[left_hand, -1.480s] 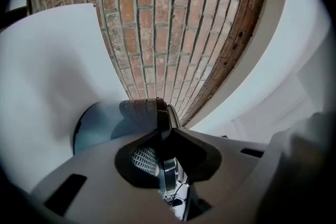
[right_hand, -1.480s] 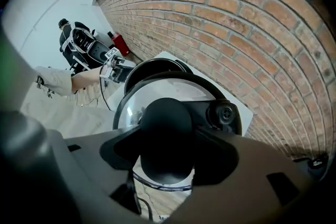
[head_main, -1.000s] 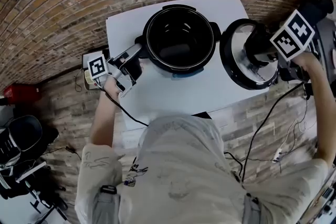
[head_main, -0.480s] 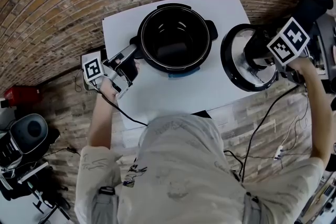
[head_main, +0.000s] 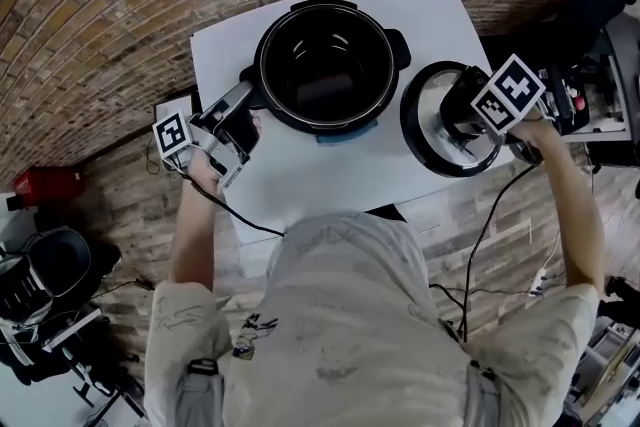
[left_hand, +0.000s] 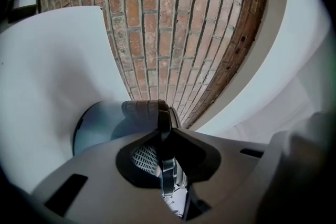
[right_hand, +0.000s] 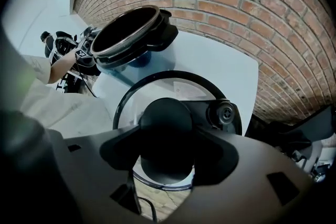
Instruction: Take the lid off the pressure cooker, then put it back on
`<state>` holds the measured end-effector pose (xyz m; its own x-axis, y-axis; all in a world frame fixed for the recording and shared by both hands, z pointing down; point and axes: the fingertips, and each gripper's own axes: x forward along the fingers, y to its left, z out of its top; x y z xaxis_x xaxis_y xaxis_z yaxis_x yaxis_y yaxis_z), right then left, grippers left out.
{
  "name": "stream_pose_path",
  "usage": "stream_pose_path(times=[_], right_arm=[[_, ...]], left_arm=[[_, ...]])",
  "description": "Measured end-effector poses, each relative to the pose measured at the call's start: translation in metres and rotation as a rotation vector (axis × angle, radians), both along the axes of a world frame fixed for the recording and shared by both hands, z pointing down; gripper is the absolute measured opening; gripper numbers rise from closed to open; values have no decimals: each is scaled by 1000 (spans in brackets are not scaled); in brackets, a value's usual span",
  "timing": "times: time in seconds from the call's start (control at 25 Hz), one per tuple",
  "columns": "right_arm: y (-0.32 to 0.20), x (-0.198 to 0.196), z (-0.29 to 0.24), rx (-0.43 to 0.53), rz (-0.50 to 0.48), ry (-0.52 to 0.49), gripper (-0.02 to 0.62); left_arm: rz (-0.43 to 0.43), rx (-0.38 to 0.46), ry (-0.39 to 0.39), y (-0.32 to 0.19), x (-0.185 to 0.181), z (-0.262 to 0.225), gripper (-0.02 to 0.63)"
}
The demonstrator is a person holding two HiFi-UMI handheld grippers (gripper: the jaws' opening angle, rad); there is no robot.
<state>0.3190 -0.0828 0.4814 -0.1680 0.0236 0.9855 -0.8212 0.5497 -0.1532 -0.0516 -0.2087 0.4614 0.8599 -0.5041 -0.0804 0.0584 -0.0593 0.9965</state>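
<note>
Now my right gripper [head_main: 462,111] points straight down, lid [head_main: 432,141] in it.
Jaws stand wide (clamped on the black knob [right_hand: 165,123]), arm stretched out beside the cooker [head_main: 263,65].

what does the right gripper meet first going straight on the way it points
The right gripper is shut on the knob of the glass lid; straight down, that lid would probably meet the white table near its right edge; height unclear.

The head view looks steeply down on the bench [head_main: 300,170] from well above. The right gripper view faces down, close over the lid [right_hand: 173,86], sharing the pot [right_hand: 128,34] with it. The left gripper view looks level, hard against what seems the pot's handle [left_hand: 144,111].
</note>
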Motion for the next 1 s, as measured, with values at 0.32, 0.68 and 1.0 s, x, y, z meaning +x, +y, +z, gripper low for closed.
stream_pose_path(times=[0.32, 0.68, 1.0], right_arm=[[1, -1, 59, 12, -43, 81, 293], [-9, -7, 91, 11, -58, 70, 293], [2, -14, 119, 34, -75, 92, 293]], left_arm=[[-26, -8, 5, 0, -1, 1, 67], [-48, -9, 12, -2, -2, 0, 67], [-63, -20, 24, 0, -3, 0, 67]])
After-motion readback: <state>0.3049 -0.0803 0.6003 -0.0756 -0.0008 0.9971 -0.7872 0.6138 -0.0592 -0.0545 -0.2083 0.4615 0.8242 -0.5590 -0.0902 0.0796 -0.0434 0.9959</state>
